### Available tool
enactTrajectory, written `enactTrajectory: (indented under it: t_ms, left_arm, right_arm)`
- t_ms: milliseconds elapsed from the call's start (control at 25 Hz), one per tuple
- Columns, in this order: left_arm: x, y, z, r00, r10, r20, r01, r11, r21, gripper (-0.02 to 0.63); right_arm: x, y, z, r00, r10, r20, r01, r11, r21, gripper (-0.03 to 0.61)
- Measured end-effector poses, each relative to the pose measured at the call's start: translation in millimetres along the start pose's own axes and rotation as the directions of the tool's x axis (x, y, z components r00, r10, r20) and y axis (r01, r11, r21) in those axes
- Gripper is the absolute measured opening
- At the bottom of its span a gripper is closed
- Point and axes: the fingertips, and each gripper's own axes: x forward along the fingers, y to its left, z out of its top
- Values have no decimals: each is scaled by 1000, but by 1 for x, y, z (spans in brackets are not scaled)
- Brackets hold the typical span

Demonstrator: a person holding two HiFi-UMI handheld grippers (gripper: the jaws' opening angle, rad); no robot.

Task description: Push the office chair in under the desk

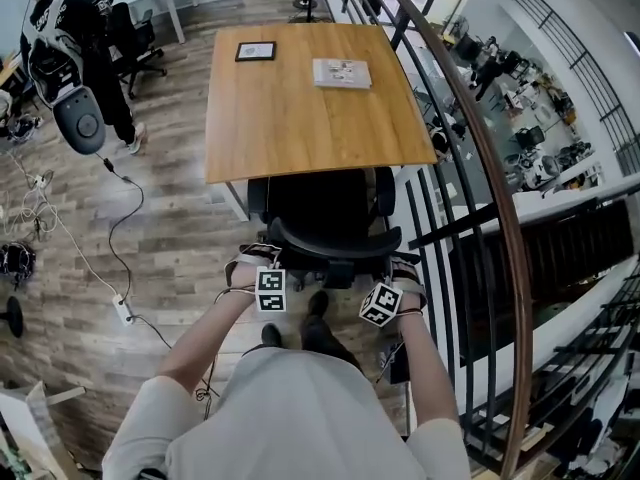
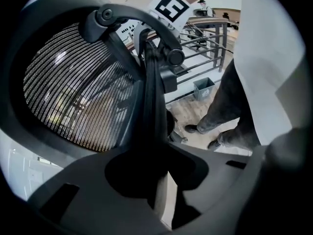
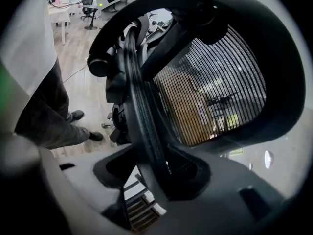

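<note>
Seen from above, a person stands behind a black chair (image 1: 330,208) with one claw on each side of the backrest's top. The left claw (image 1: 256,263) is partly closed on the left edge of the backrest. In the left gripper view, the dark rim runs down between the jaws, and both press against it. The right claw (image 1: 402,268) grips the right edge the same way with its jaws set wider, the ribbed rim clamped between them. Just beyond each claw's jaws, the backrest's mesh (image 3: 210,92) fills that claw's view.

Ahead of both claws stands a wooden table (image 1: 300,118). The chair's seat is partly under the table's near edge, while the backrest stands out on the claws' side. Far ahead of the claws, near the table's far edge, lie a dark frame (image 1: 255,51) and a booklet (image 1: 342,72), set apart from each other. A curved railing (image 1: 480,138) runs to the right of the right claw. The person's shoes (image 1: 318,305) stand on the wooden floor (image 1: 170,238) between and just behind the claws.
</note>
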Motion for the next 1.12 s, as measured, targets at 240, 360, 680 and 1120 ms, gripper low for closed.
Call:
enactTrajectory:
  t_ms: [240,360,680,1120]
  left_arm:
    - [18,31,3,1000,-2,-17,2,1000,-28,91]
    - [27,51,3,1000,8,-25,-9,999,-40,91]
    - [51,106,5,999,33,-43,-36,997,-70,91]
    - [73,160,-1,996,61,-63,-68,992,-107,89]
  right_arm:
    - [27,-32,-4,1000,2,22,-2,1000,-22,196]
    - [41,-52,-4,1000,0,30,1,999,-36,196]
    - [81,-109,-5,998,-4,62,9,997,-73,196]
    - [121,-164,5,994,-7,113,21,992,-126,196]
